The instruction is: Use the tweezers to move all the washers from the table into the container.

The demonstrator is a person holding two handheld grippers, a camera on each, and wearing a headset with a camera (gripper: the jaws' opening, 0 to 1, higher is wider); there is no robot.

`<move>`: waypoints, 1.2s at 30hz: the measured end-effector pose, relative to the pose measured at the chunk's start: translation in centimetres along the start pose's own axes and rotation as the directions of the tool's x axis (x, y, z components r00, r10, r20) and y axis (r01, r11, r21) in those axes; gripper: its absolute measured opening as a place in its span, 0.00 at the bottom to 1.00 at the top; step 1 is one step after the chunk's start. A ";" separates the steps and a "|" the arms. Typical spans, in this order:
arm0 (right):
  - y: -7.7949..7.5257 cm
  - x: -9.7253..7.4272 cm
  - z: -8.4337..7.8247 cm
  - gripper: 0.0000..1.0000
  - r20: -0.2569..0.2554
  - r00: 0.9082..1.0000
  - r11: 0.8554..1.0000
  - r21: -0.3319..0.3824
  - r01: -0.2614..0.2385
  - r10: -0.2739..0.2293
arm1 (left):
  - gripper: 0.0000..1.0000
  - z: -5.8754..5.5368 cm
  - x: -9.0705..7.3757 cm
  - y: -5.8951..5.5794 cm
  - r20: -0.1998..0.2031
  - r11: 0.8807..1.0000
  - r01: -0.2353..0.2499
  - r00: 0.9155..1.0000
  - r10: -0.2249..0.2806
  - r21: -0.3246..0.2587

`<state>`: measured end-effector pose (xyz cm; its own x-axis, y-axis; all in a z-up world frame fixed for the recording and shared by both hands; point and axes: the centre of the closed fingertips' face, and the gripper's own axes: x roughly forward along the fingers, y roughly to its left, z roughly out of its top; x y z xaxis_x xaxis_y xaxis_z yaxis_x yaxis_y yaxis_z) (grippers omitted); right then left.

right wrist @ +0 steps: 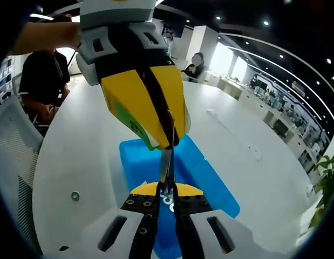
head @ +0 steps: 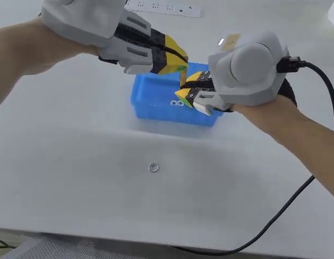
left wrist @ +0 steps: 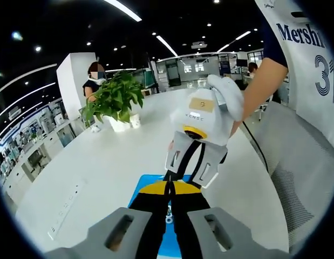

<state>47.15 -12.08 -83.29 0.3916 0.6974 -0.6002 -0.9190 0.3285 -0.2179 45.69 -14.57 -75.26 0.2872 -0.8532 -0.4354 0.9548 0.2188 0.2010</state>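
The container (head: 150, 105) is bright blue, the counter (head: 75, 178) plain white, and the lone washer (head: 153, 168) silvery. The left tool (head: 183, 66) and the right tool (head: 183, 96) are both pale grey, black towards the jaws, with yellow tips. The tweezers (right wrist: 165, 162) are dull metal grey, the cable (head: 318, 81) black, and the plant (left wrist: 113, 94) leafy green.

Bright even overhead light, soft shadows on the table (head: 75, 178), fisheye-bent edges.

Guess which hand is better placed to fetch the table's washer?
Probably the left gripper: the tweezers hang from its shut jaws over the container; the right gripper only meets their tips. The washer lies on the table.
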 end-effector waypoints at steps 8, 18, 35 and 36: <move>-0.4 -0.3 0.1 0.12 0.010 1.000 0.998 0.059 0.009 -0.009 | 0.05 -0.1 0.1 0.7 0.011 1.000 0.000 1.000 0.000 0.001; -0.3 -1.1 1.1 0.15 0.039 0.999 0.997 0.071 0.024 -0.026 | 0.04 0.5 -0.9 0.5 0.008 1.000 -0.006 1.000 0.006 0.028; 3.5 -3.2 3.1 0.15 0.083 0.997 1.000 0.016 -0.002 0.001 | 0.05 1.8 -3.7 -3.7 0.004 0.998 -0.015 1.000 0.014 0.061; 4.0 -3.3 3.0 0.15 0.082 0.997 1.000 0.016 -0.010 0.009 | 0.05 1.7 -3.7 -4.1 0.006 0.998 -0.013 1.000 0.013 0.057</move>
<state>42.36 -11.12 -79.86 0.3861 0.7500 -0.5371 -0.9220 0.3320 -0.1992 40.56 -13.12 -72.93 0.2991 -0.8530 -0.4277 0.9451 0.2030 0.2560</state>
